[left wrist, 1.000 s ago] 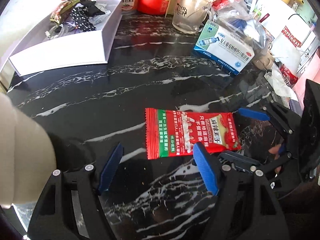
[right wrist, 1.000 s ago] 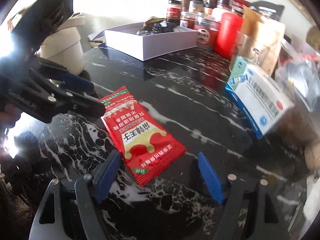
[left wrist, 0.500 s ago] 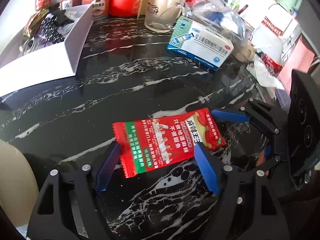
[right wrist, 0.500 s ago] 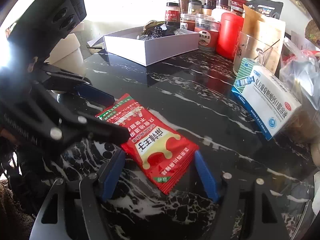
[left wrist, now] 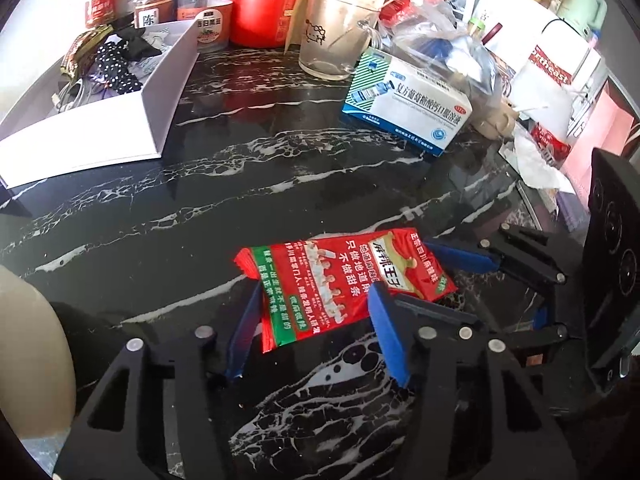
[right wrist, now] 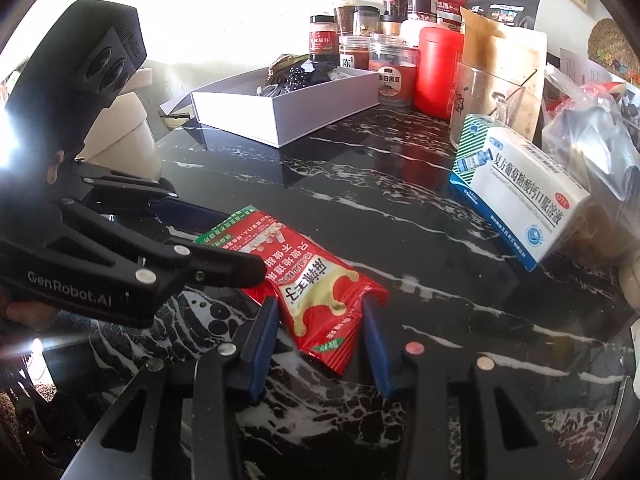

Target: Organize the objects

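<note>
Black marble table: one red packet, two grippers clamping.

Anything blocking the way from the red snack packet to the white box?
Nothing visible. Both grippers' jaws, just closing, pinch the red snack packet; only bare black tabletop lies between it and the open white box. Glass mug stands aside.

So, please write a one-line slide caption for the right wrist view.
Both grippers, right and left, close on one red snack packet lying on the black marble table.
</note>
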Demonstrator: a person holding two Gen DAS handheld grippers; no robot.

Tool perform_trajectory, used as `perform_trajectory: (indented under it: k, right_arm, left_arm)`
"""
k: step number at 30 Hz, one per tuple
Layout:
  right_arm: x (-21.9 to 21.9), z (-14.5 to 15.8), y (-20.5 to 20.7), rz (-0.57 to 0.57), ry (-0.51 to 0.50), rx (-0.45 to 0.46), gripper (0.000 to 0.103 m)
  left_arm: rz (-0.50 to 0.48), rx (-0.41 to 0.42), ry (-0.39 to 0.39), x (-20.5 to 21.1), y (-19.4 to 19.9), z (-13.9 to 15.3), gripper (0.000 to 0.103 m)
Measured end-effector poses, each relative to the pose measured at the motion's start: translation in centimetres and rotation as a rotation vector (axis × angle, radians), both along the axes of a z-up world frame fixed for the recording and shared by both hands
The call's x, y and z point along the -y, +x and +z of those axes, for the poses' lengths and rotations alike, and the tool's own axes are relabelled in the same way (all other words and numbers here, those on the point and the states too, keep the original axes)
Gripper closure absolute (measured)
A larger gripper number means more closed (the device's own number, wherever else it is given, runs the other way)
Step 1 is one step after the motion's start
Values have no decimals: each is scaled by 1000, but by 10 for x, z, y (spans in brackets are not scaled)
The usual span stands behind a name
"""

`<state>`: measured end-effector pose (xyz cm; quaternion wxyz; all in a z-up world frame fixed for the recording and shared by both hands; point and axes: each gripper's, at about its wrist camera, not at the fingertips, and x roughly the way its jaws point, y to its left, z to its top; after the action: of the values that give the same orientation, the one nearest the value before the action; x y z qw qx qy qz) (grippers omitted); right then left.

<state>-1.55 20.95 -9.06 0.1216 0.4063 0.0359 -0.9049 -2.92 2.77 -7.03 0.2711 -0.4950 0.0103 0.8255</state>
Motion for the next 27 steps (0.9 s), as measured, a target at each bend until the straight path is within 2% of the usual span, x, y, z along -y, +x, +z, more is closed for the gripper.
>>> perform_trajectory:
  k: [2,6,8,10,15,21,22,25,27]
  right_arm:
    - [1,1,1,3,1,-2,63]
    - [1,2,1,1,-7,-4,64]
    - [2,3,1,2,-3,-5,63]
    - [2,2,1,2,2,-7,63]
    - [0,1,1,6,-4,1,59]
    - [-5,0,-2,32,-6,14,56]
    - [-5,-1,-2,40,3,22,52]
    - [-2,-1,-2,79,59,23,50]
    - [0,0,-2,105,95,17,49]
  left_arm:
    - [11,-9,-7,1,1,2,55]
    - [0,-3,-23,1,2,2,56]
    - [-9,0,-35,1,1,1,52]
    - [-17,21,-24,3,-1,-1,41]
    - [-50,30,21,11,0,-1,37]
    - [-169,-18,-70,1,8,-1,31]
    - [-181,-27,-80,-1,9,-1,29]
    - [-203,-49,-119,-7,10,-2,29]
    - [-193,-37,-108,-5,7,-1,29]
